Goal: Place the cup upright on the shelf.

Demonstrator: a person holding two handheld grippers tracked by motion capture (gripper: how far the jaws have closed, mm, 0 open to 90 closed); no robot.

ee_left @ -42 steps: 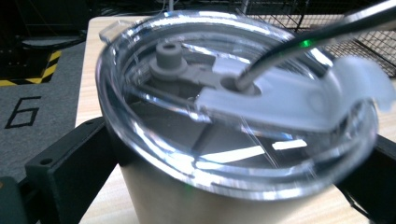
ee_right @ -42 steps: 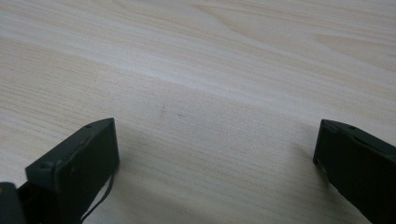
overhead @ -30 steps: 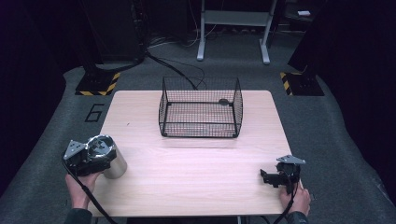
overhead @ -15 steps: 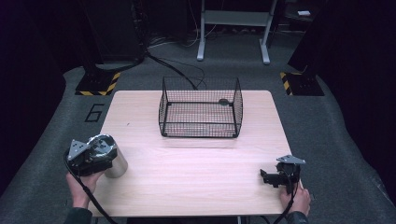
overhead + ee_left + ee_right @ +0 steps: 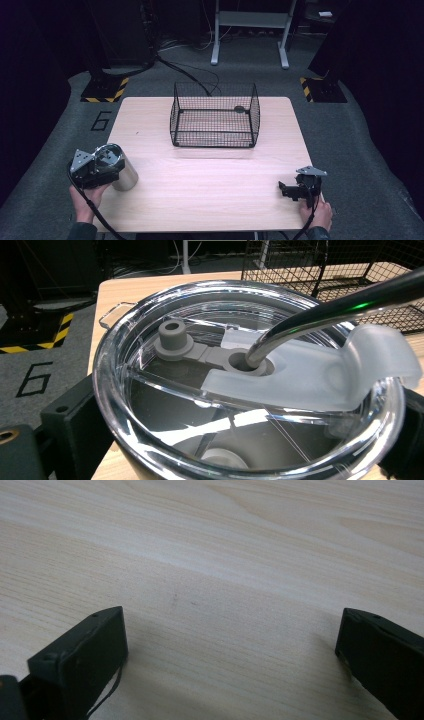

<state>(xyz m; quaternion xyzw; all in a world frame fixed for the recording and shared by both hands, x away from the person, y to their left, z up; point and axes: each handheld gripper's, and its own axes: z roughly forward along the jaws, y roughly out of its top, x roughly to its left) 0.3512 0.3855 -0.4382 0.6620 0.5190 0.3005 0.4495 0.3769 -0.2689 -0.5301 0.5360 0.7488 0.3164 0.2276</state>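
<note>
A shiny steel tumbler [image 5: 125,172] stands near the table's front left corner, and my left gripper [image 5: 102,167] is shut around it from the left. In the left gripper view its clear lid [image 5: 165,390] sits close up, with a metal straw [image 5: 325,310] through a frosted flap [image 5: 320,375], and black jaws press both sides of the cup. My right gripper [image 5: 292,191] rests low at the front right of the table. It is open, and in the right gripper view bare wood [image 5: 225,580] lies between its wide-apart jaws.
A black wire basket [image 5: 215,142] stands at the middle back of the wooden table [image 5: 210,185], with a small dark object [image 5: 239,108] at its far side. Black stands and cables cross the grey floor beyond the table.
</note>
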